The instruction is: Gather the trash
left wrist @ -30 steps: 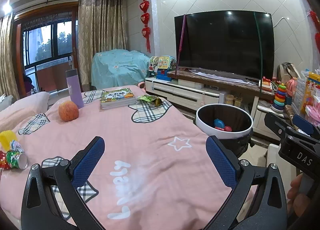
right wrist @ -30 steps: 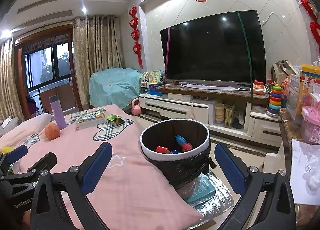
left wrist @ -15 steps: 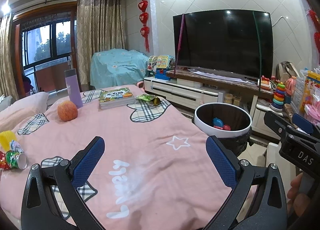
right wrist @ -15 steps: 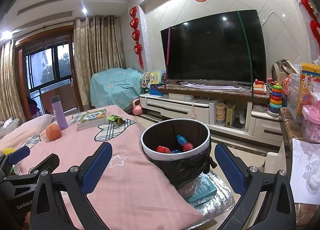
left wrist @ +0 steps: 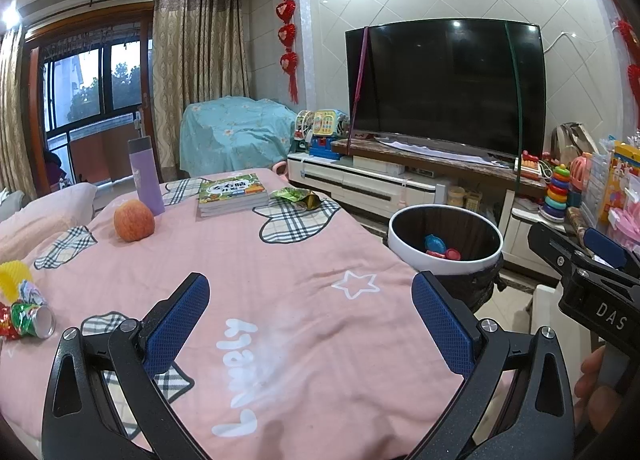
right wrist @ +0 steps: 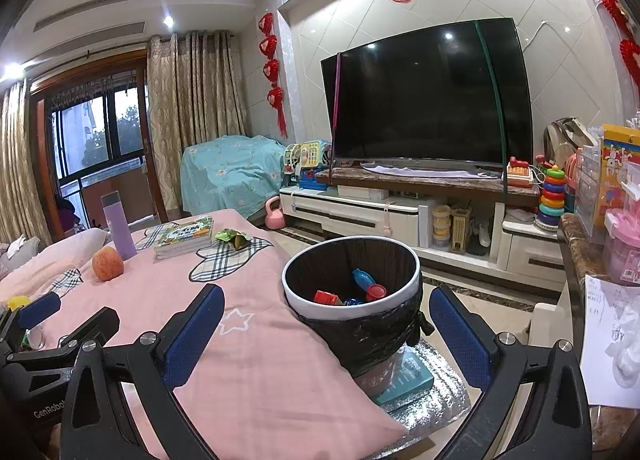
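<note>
Hovering: both tools [left wrist: 310, 316] [right wrist: 326, 326] spread, empty

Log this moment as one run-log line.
left gripper: open, empty | right gripper: open, empty | can, wrapper: on blanket | bin: holds trash

Home living room: large black flat-screen TV [right wrist: 426, 100] on a white low media cabinet [right wrist: 360, 216], red Chinese knot ornaments [right wrist: 272, 72] hanging down the tiled wall, beige patterned curtains [right wrist: 192, 120] beside a wood-framed balcony glass door [left wrist: 88, 116]. Furniture under a teal floral dust cover [left wrist: 232, 132], a rainbow ring-stacker toy [right wrist: 553, 196] and a pink kettlebell [right wrist: 274, 214] point to family use. Foreground surface wears a pink cartoon-print quilt [left wrist: 280, 300] carrying a green children's book [left wrist: 232, 196], red apple [left wrist: 134, 220] and lilac thermos bottle [left wrist: 145, 176].
</note>
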